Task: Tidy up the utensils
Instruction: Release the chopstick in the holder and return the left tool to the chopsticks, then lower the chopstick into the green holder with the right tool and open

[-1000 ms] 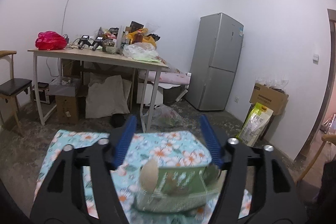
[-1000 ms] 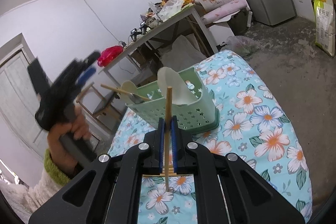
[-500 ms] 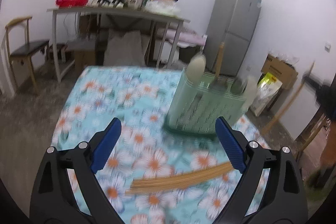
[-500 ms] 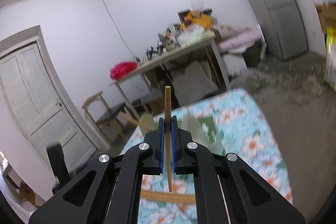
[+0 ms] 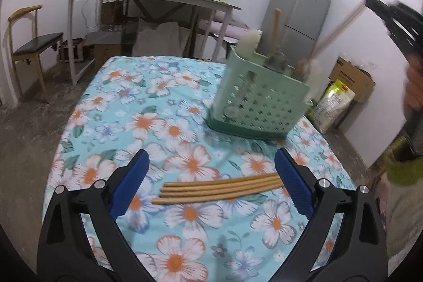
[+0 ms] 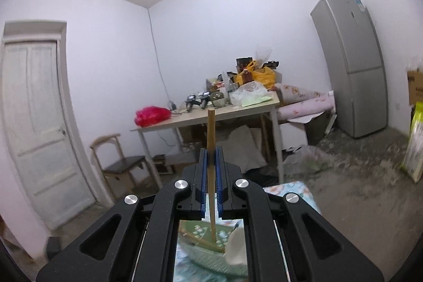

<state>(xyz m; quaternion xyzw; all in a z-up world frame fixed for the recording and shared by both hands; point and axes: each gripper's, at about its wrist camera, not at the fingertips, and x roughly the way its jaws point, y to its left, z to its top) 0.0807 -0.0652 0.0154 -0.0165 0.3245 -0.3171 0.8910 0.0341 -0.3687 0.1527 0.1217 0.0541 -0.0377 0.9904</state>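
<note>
Looking along our left gripper (image 5: 211,173), we see its jaws opening wide, the blue pads apart with nothing pressed between them; below and between them four chopsticks (image 5: 219,188) lie side by side on the floral cloth (image 5: 119,97), their right ends passing just under the right pad, whether touching it we cannot tell; beyond them, well apart, stands the green basket (image 5: 260,102), upright on the cloth, perforated with small stars; a pale spoon (image 5: 249,40), a wooden handle (image 5: 277,25) and a dark utensil head (image 5: 276,61) stick up out of it; which compartment each sits in we cannot tell.

At the right edge of the same view our right hand (image 5: 413,86), blurred, with a green cuff (image 5: 404,171) below it, carries the right gripper (image 6: 211,163) high above the basket; a long chopstick (image 6: 211,139) slants down from it toward the basket's far side.

From the right wrist view that gripper is clamped on this one chopstick, the stick upright between the closed blue pads, its top above them and its lower end over the basket, seen below through the frame; a white spoon sits at the basket's near corner.

Behind stand a cluttered table (image 6: 211,118), a chair (image 6: 119,163), a door (image 6: 34,123) and a fridge (image 6: 351,65).
</note>
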